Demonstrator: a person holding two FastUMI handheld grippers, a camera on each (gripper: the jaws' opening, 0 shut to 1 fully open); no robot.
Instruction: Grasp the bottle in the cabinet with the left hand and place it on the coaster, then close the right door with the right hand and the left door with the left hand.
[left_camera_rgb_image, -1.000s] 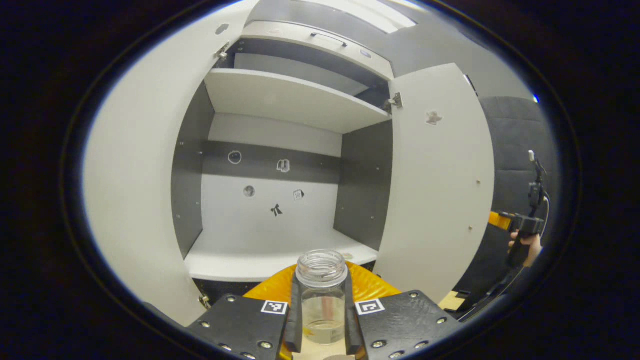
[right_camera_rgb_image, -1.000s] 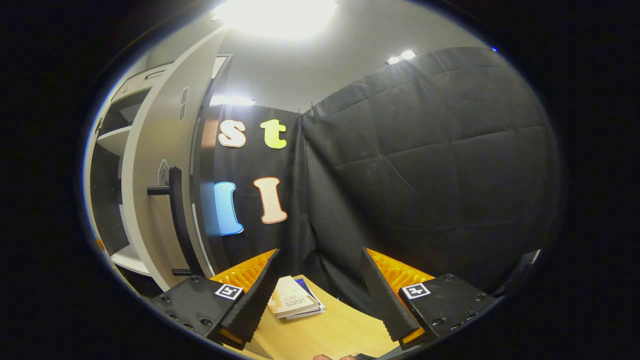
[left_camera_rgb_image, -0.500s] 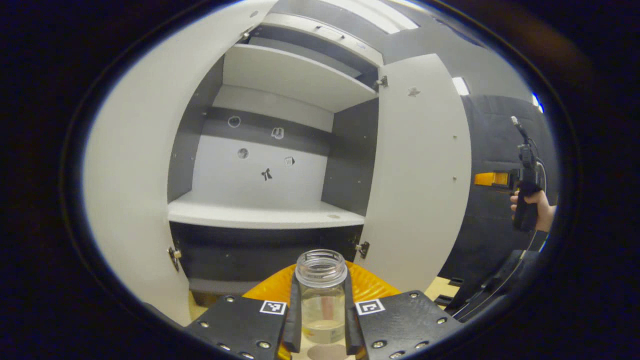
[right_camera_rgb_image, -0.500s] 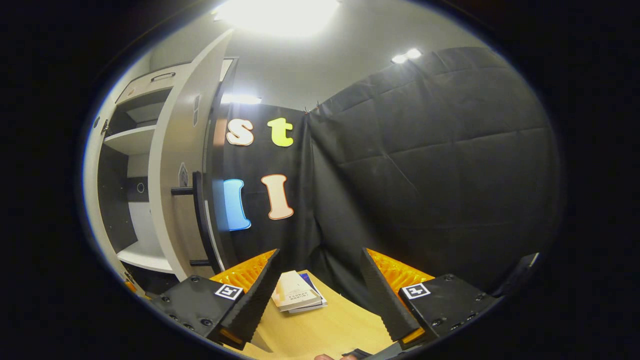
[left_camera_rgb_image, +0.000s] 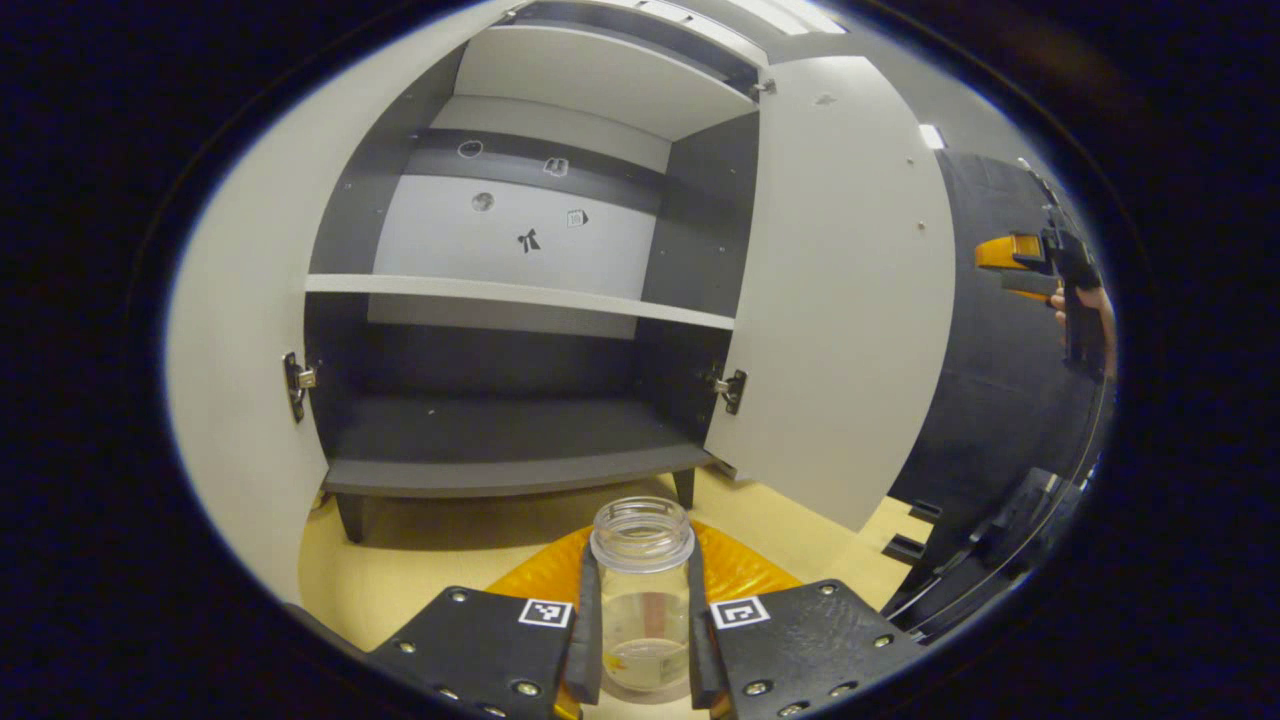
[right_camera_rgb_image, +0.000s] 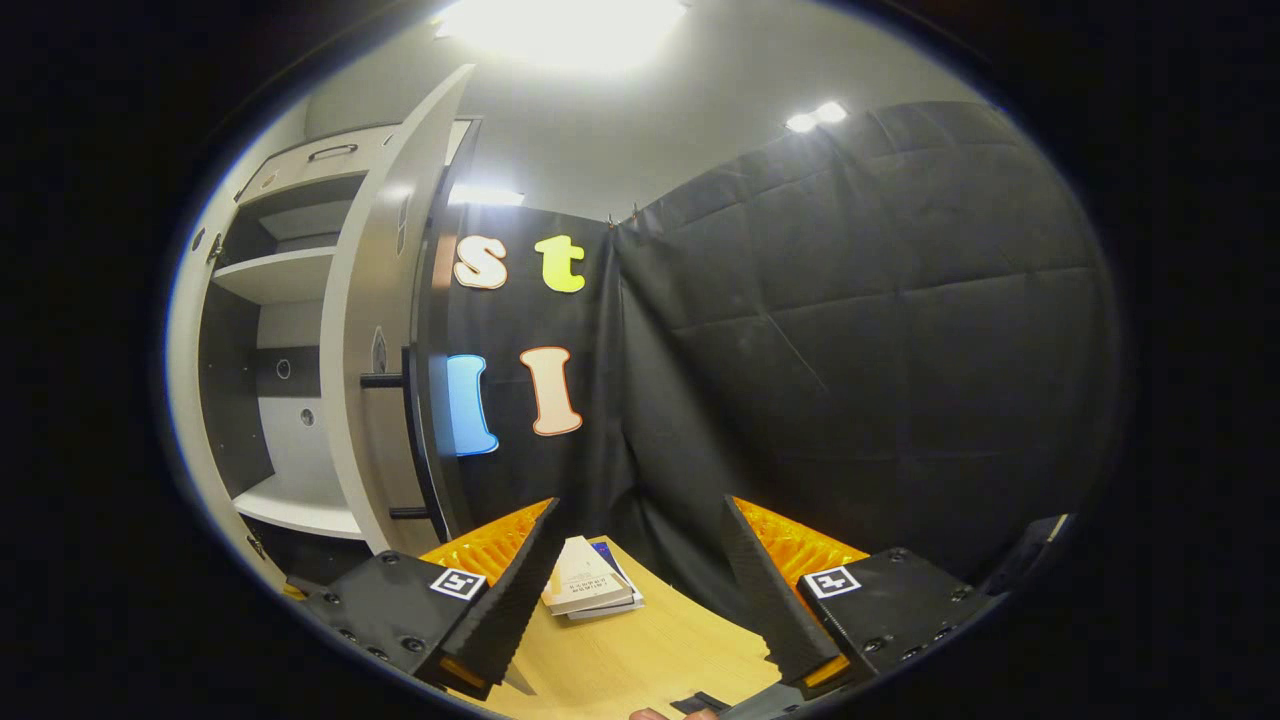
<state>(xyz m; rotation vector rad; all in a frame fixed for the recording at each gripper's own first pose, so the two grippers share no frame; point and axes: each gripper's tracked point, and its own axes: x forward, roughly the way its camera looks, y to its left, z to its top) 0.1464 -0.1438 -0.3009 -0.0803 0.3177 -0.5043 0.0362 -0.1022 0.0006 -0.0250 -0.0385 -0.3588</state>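
Observation:
A clear glass bottle with an open mouth stands upright between the fingers of my left gripper, which is shut on it, above the wooden table in front of the cabinet. Both cabinet doors stand open: the left door and the right door. In the right gripper view, my right gripper is open with nothing between its fingers, to the right of the right door and its dark handle. The right gripper, held by a hand, also appears far right in the left gripper view.
The cabinet has a white middle shelf and a dark bottom shelf. A small stack of books lies on the wooden table near the black booth wall.
My left gripper has drawn the bottle back out of the cabinet and lowered it toward the table. The right gripper has shifted slightly, bringing the door more into view.

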